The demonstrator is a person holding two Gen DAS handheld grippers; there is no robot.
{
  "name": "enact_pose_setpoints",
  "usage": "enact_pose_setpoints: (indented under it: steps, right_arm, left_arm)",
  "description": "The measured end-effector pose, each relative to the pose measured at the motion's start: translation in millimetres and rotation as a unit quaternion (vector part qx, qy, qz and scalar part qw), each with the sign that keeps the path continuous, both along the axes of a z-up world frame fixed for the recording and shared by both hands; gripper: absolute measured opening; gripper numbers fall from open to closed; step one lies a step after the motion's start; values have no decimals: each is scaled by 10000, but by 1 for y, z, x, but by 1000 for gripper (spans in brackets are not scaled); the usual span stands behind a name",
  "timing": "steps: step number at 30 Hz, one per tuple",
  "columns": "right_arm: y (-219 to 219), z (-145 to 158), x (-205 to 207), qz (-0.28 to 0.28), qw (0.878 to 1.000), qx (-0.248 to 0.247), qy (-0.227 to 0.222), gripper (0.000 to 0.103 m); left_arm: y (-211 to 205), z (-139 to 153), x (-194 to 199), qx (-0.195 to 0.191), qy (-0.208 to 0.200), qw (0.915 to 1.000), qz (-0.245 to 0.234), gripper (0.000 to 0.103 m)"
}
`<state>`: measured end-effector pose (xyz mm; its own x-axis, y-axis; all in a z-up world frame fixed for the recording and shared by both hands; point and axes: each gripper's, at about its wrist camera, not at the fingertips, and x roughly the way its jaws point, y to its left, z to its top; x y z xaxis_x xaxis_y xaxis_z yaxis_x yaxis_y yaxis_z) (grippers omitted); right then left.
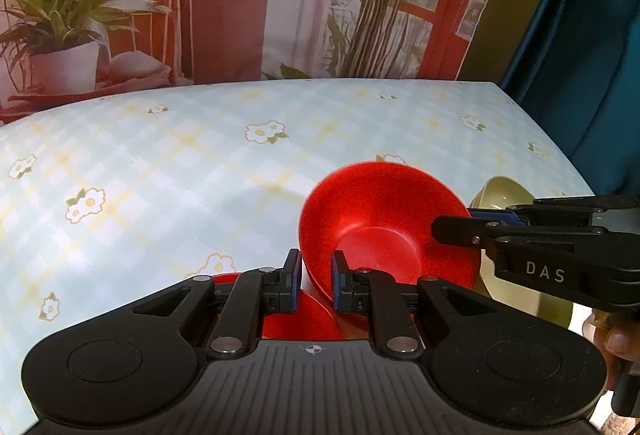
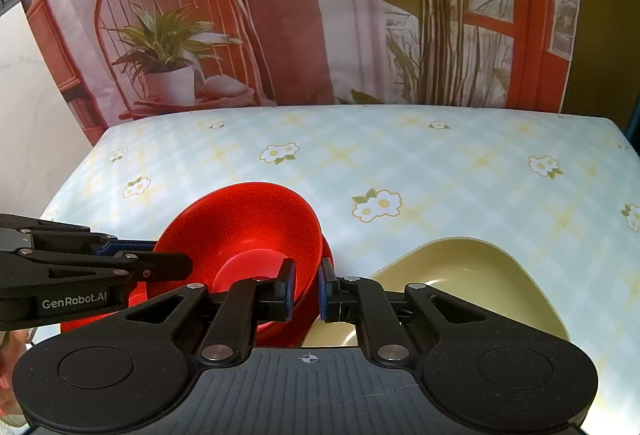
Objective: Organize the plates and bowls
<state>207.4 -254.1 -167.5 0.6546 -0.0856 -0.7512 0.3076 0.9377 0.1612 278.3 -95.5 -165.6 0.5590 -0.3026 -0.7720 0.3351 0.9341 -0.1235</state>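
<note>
A red bowl (image 1: 380,219) is held tilted above the table, its inside facing both cameras. My left gripper (image 1: 316,285) is shut on its near rim. My right gripper (image 2: 307,289) is shut on the opposite rim of the same bowl (image 2: 244,231) and shows in the left wrist view (image 1: 452,231) at the right. A second red dish (image 1: 304,319) lies under the bowl, mostly hidden. An olive-green plate (image 2: 464,275) lies on the table right of the bowl; it also shows in the left wrist view (image 1: 500,191).
The table (image 2: 400,155) has a pale blue checked cloth with daisies. A printed backdrop (image 2: 280,15) of a chair, plants and a window hangs behind its far edge. A teal curtain (image 1: 580,35) hangs at the right.
</note>
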Motion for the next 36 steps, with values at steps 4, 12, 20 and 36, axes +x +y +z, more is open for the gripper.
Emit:
enact_pose_setpoints:
  steps: [4, 12, 20, 36]
  right_arm:
    - [-1, 2, -3, -64, 9999, -77, -47, 18]
    - [0, 9, -10, -127, 9997, -107, -151, 18]
    - [12, 15, -15, -98, 9995, -27, -290, 18]
    - [54, 15, -13, 184, 9993, 2, -341, 18]
  left_arm:
    - [2, 5, -1, -8, -47, 10000, 43, 17]
    - [5, 17, -7, -92, -141, 9998, 45, 19]
    - [24, 27, -21, -90, -215, 9997, 50, 27]
    - [77, 35, -37, -136, -287, 9985, 443, 28]
